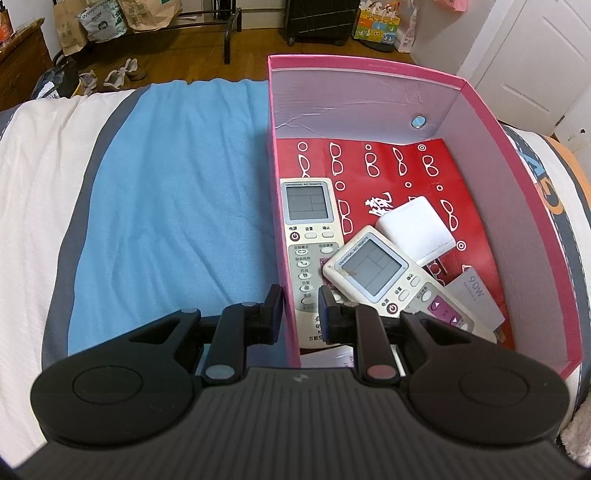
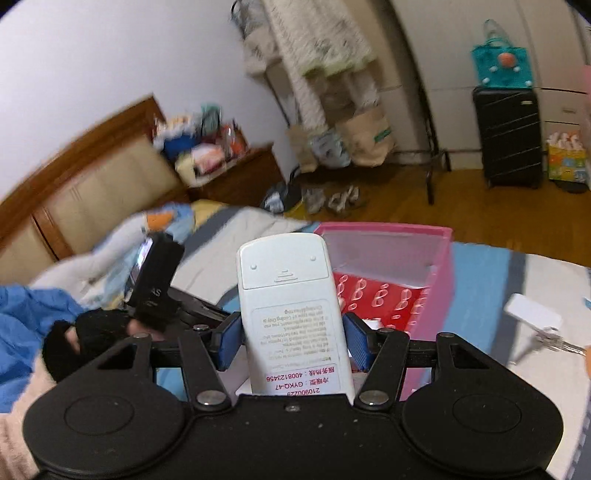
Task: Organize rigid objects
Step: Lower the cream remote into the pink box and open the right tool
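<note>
Bed: blue blanket, white sheet to one side, grey band between them. Headboard in wood with beige padded panels. Wooden nightstand beside it, piled with mixed clutter, blurred. Metal clothes rack on the wood floor; pale garment hanging from it, paper bags crowded at its base. Shoes on the floor near the bed's edge. Black suitcase upright against the far wall, teal tote bag on top. Colourful gift bag just beside the suitcase. White door.
</note>
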